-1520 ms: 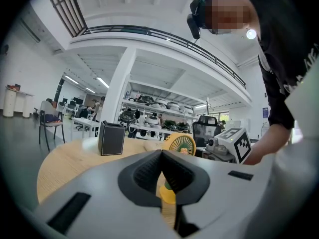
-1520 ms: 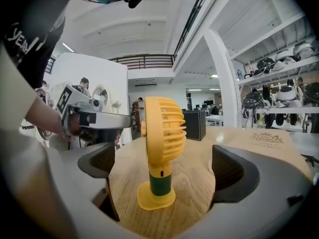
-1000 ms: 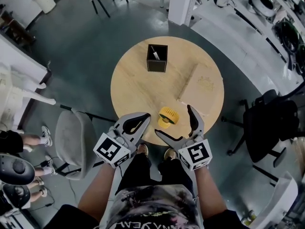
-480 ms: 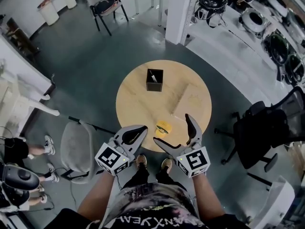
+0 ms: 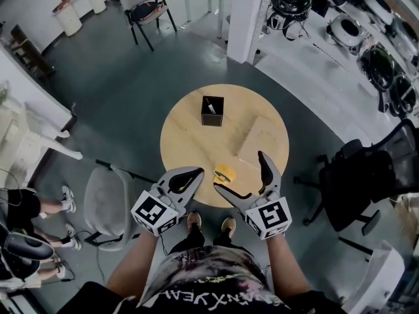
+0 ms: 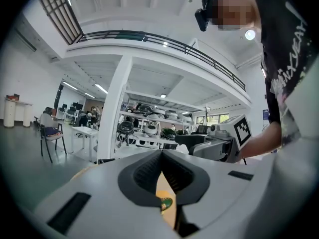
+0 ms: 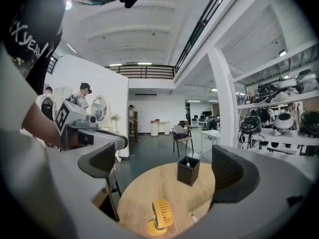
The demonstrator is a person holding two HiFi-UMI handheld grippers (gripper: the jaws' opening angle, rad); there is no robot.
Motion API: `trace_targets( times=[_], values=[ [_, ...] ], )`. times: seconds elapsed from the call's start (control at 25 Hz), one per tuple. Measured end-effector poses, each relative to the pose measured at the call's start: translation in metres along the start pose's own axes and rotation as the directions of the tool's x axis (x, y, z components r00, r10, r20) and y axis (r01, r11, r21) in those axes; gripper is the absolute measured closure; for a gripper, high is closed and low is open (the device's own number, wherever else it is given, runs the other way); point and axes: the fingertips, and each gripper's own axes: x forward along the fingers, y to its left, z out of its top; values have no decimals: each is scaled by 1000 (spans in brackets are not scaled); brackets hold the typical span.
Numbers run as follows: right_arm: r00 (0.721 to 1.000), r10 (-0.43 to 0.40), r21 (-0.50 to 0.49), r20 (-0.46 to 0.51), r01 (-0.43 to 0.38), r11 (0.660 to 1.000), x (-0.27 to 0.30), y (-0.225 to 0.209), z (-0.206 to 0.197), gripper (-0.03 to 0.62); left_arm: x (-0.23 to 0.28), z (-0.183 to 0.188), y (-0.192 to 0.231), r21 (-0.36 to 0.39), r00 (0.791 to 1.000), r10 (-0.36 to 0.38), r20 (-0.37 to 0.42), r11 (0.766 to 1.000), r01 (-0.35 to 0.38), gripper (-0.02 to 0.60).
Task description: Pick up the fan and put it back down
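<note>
A small yellow fan (image 5: 224, 173) stands on the near part of a round wooden table (image 5: 190, 136). Both grippers hang high above the table's near edge, well clear of the fan. My left gripper (image 5: 194, 173) is to the fan's left with its jaws together and nothing in them. Only a sliver of the fan (image 6: 165, 203) shows through the gap below them. My right gripper (image 5: 237, 170) is open and empty. Between its pads, the fan (image 7: 160, 217) lies far below on the table (image 7: 149, 193).
A black open box (image 5: 211, 110) stands at the table's far side and a pale wooden board (image 5: 262, 139) lies on its right. A grey chair (image 5: 105, 205) is left of the table, a black office chair (image 5: 357, 178) right, a white pillar (image 5: 249, 12) beyond.
The head view has pulled back since a second ago, so the table and fan look smaller and farther. Both grippers keep the same pose; the fan has not moved.
</note>
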Motion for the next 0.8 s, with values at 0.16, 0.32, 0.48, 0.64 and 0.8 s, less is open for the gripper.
trace_targets(
  times=[0.16,0.32,0.48,0.64,0.8],
  values=[
    [1000,1,-6,-1,-1,1000,1,-2,1,8,2,3,2,4,1000,-2,3,1000,2,569],
    [1000,3,-21,-7,-3,1000,1,-2,-1,9,4,3,2,6,1000,-2,0,1000,2,569],
    [1000,5,-39,-15,-5,999,1,-2,-2,23,6,3,3,8,1000,-6,2,1000,6,569],
    [1000,-3,-51,-10,3,999,0,-5,0,86,9,4,5,14,1000,-8,3,1000,8,569],
    [1000,-30,-85,-6,30,996,-2,-9,2,265,12,7,5,14,1000,-13,4,1000,13,569]
  ],
)
